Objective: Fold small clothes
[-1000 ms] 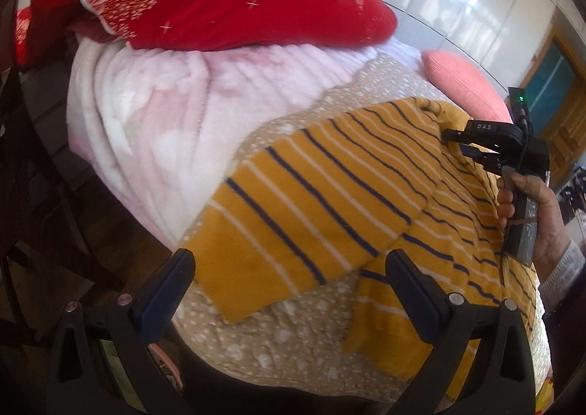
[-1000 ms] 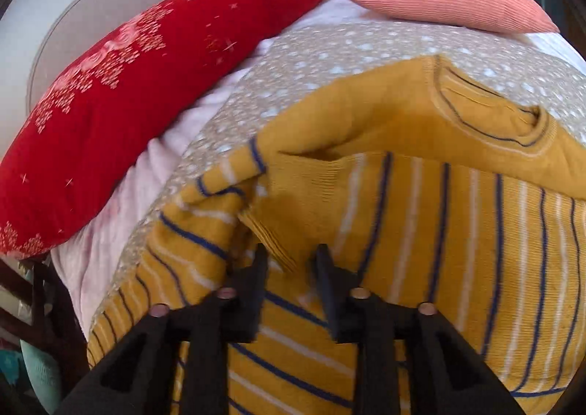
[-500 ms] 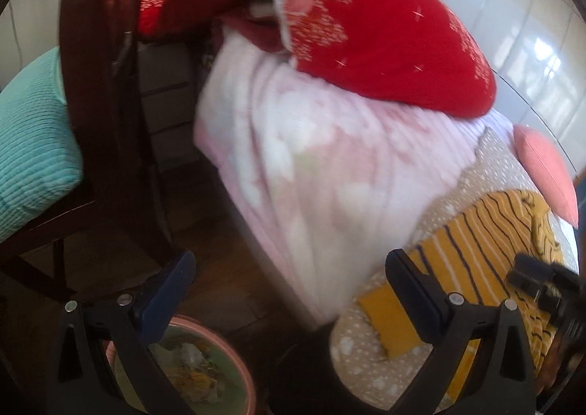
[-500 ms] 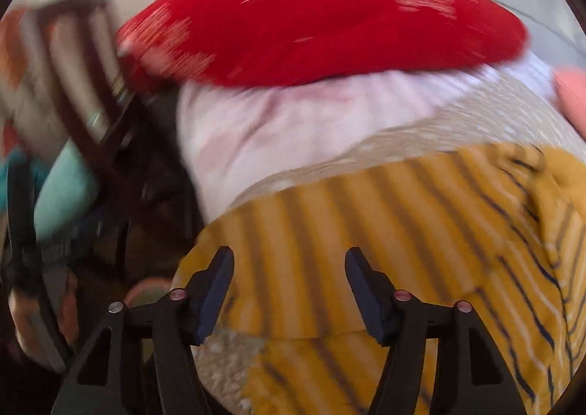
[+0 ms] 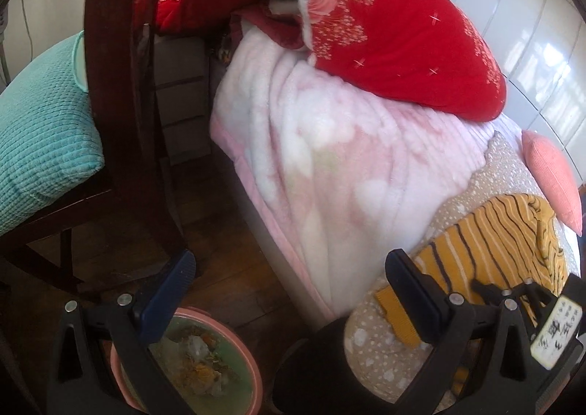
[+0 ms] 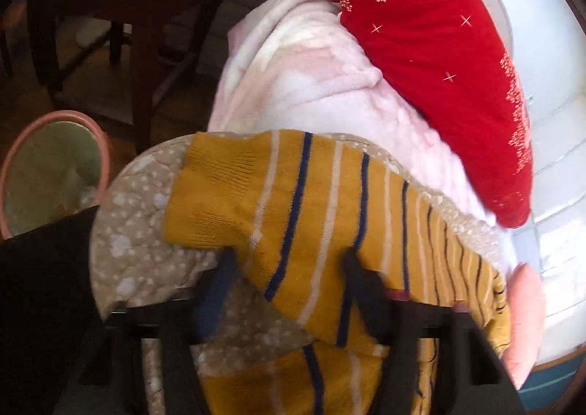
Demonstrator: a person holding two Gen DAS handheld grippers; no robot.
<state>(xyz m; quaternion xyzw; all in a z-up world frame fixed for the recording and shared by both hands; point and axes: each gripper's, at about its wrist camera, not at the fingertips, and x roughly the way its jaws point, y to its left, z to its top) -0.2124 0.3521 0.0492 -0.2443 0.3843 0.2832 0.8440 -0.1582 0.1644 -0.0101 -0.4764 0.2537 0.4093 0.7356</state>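
Observation:
A small mustard-yellow sweater with navy and white stripes point(image 6: 315, 202) lies on a beige dotted bed cover point(image 6: 128, 224). One sleeve is folded across the body with its cuff at the bed's near edge. My right gripper point(image 6: 289, 287) is open just above the sleeve and holds nothing. My left gripper point(image 5: 289, 287) is open and empty, held off the bed's side above the floor. In the left wrist view the sweater point(image 5: 490, 239) lies at the lower right, with the right gripper's body point(image 5: 531, 305) over it.
A pink fleece blanket point(image 5: 329, 159) hangs over the bed side under a red quilt point(image 5: 395, 41). A pink pillow point(image 5: 553, 173) lies at the far end. A dark wooden chair point(image 5: 121, 85) with a teal cushion point(image 5: 40, 129) and a pink waste bin point(image 5: 190, 371) stand on the floor.
My right gripper opened, let go of the sleeve and drew back toward the bed's edge. My left gripper swung away left, off the sweater, to the bed's side.

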